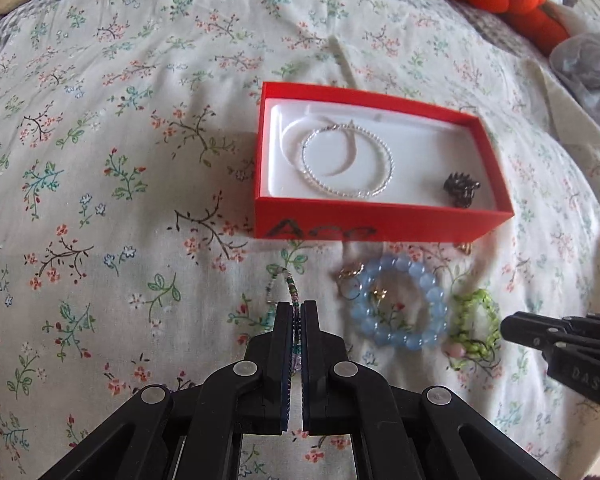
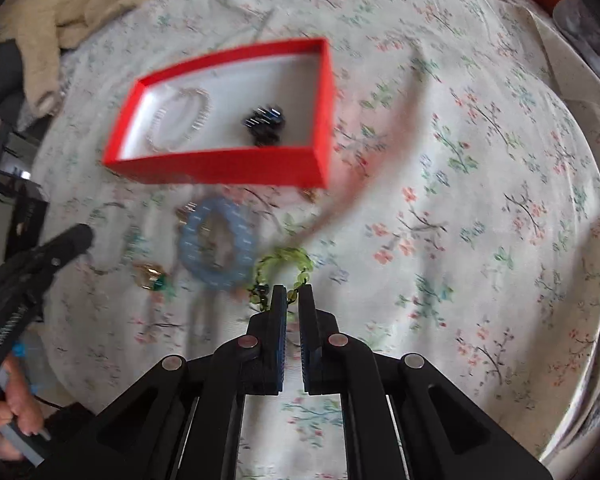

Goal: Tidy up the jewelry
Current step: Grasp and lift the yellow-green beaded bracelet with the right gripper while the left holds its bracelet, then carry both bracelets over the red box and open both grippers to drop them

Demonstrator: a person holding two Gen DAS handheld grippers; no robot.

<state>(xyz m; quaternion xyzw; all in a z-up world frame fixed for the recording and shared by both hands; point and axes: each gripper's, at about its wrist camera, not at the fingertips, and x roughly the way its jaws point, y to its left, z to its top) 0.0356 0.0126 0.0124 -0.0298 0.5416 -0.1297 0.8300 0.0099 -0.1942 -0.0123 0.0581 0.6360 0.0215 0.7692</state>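
A thin multicolour bead strand [image 1: 291, 285] is pinched between the nearly closed jaws of the left gripper [image 1: 296, 305], over the floral bedspread [image 1: 120, 128] just in front of the red box [image 1: 380, 222]. The right gripper [image 2: 291, 289] is clamped on the green bracelet [image 2: 284, 264], beside the blue bracelet [image 1: 400, 304]. The box holds a silver bracelet [image 1: 348, 160] and a dark clip [image 1: 460, 190].

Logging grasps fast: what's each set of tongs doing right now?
Left tongs: closed on the seed-bead strand.
Right tongs: closed on the green bracelet.
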